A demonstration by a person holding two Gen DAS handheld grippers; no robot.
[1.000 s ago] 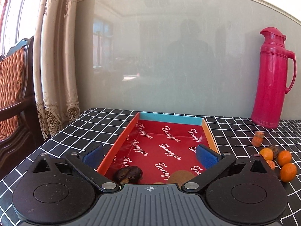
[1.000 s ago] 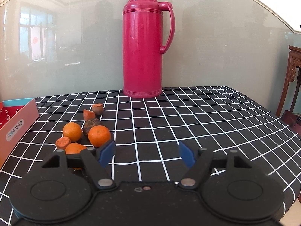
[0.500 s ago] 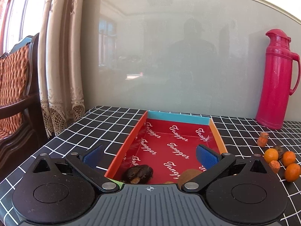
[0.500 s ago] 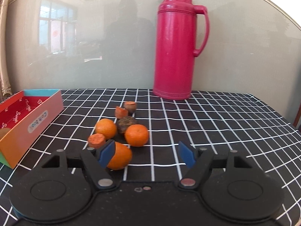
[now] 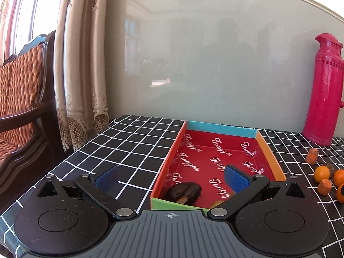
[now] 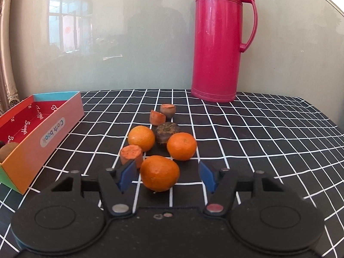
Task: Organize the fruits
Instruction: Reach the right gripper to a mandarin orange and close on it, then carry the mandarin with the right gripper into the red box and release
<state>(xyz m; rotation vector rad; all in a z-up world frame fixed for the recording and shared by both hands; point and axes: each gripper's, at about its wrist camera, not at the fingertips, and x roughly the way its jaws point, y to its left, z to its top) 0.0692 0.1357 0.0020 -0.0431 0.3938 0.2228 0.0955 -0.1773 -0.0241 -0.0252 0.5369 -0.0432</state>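
Evidently, the loose fruit is kept in one cluster on the black, white-gridded tabletop [image 6: 258, 129], beside the shallow red-lined cardboard box [image 6: 64, 116] that serves as its destination; a dark shrivelled fruit [image 5: 185, 192] is already lying at the box's near end. The right claw [image 6: 167, 176] is brought low toward the cluster's near side, and its jaws have just been closing. The nearest round orange mandarin [image 6: 160, 173] is found between the blue pads [image 6: 126, 175], closer to the left one, with gaps visible on both sides, so nothing is gripped yet. Two further mandarins [image 6: 181, 143] and cut carrot-coloured pieces [image 6: 131, 153] are left just beyond it. The left claw [image 5: 169, 177] is held wide and empty at the box's near left corner, probably in readiness to steady it.
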